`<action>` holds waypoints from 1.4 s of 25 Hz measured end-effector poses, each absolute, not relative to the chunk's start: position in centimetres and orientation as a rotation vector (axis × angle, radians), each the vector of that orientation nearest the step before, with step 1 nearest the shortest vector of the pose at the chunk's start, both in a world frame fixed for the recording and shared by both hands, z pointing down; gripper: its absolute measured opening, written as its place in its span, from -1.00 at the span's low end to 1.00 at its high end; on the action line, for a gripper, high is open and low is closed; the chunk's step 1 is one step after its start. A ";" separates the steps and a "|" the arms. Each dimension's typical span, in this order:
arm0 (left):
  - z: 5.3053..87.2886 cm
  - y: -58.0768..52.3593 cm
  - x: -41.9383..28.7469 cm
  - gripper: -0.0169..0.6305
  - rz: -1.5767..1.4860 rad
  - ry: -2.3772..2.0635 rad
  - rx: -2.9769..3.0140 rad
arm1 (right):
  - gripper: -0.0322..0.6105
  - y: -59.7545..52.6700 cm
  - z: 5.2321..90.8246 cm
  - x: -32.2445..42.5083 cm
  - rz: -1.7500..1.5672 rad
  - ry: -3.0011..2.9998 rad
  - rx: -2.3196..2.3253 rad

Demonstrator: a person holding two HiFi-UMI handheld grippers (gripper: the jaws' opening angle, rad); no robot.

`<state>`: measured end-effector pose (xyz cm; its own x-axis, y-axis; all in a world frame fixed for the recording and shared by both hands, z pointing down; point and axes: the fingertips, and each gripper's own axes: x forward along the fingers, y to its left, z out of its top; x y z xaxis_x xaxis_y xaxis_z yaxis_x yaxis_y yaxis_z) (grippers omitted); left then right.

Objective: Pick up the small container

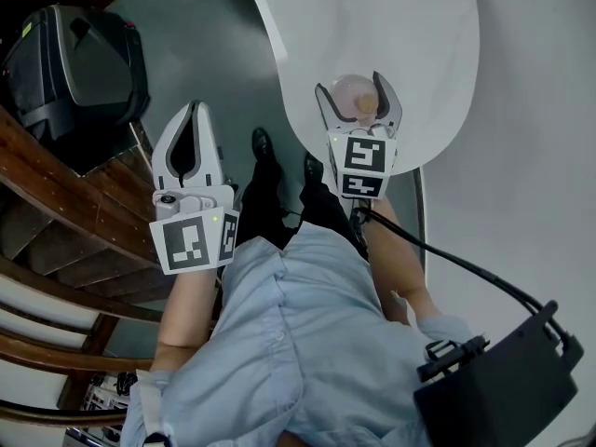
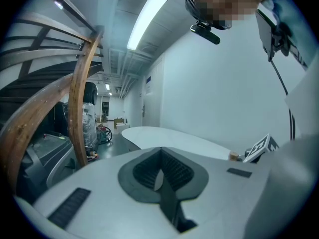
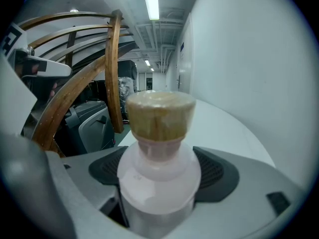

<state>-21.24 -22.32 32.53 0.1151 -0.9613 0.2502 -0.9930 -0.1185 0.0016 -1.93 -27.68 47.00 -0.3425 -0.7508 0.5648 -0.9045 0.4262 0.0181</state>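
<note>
Head view: the right gripper (image 1: 354, 89) has its fingers closed on the small container (image 1: 358, 101), above the white table (image 1: 400, 26) near its edge. A slip here could drop it past the edge to the floor (image 1: 205, 45). The left gripper (image 1: 194, 112) hangs well apart, off the table.

Left gripper view: fingers (image 2: 175, 172) pressed together, nothing held.

Right gripper view: the small container (image 3: 158, 168) sits between the fingers (image 3: 214, 171), which hold its smooth body. Its cap (image 3: 159, 116) stands above them, so it could tip.

The container (image 3: 158, 148) is held upright: a pale pink translucent body capped in tan. It is clamped between the jaws of the right gripper (image 1: 352, 89), over the table (image 1: 410, 26).
</note>
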 end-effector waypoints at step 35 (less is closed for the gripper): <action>29.6 -23.4 -19.2 -0.95 0.225 -1.920 2.298 | 0.35 -29.3 41.8 -0.3 0.360 -2.225 1.493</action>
